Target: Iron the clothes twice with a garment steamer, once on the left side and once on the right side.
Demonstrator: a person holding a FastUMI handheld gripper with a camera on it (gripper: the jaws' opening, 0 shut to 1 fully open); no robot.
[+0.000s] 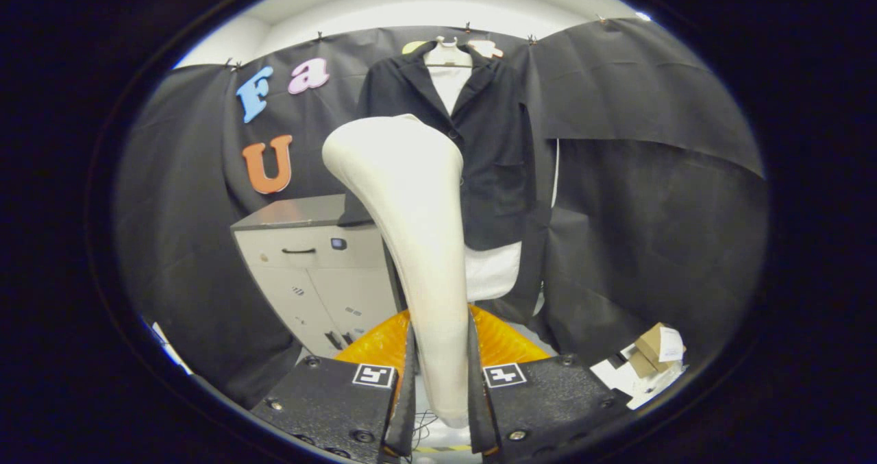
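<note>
The tool (pixel 442 382) grips the cream garment steamer (pixel 411 231) by its handle, both fingers (pixel 409 388) pressed against it. Its head rises just before the black jacket (pixel 493 149) hanging beyond, beside a grey cabinet (pixel 308 265).

The gripper (pixel 440 375) is upright, fingers pointing forward and up. Both fingers (pixel 409 382) are closed against the handle of the steamer (pixel 418 245), one on its left side, one on its right. The steamer stands between them, its head rising above the fingertips.
</note>
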